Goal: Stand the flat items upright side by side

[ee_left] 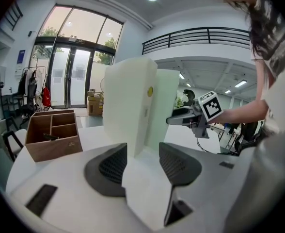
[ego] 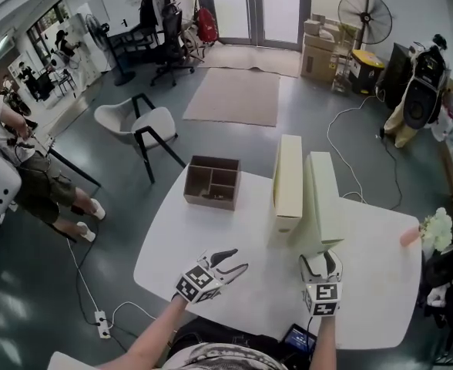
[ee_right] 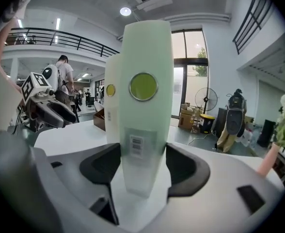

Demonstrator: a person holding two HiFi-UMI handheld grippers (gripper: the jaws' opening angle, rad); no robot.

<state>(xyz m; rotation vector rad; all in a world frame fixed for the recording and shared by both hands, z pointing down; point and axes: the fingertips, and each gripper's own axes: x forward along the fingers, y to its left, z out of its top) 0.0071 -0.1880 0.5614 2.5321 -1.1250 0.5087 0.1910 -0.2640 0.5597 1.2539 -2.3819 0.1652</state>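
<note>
My right tongs (ego: pixel 321 266) pinch the near end of the right box (ego: pixel 324 199). It stands upright beside the left box (ego: pixel 286 183), near the far edge of the tabletop (ego: pixel 203 245). My left tongs (ego: pixel 233 262) are spread and empty. A crooked release could topple both boxes.

I count two flat cream boxes (ego: pixel 287 182), one white table (ego: pixel 211 241), one wooden divided box (ego: pixel 212 182), two handheld grippers, left (ego: pixel 235 260) and right (ego: pixel 321 259), and one white chair (ego: pixel 134 120).
</note>
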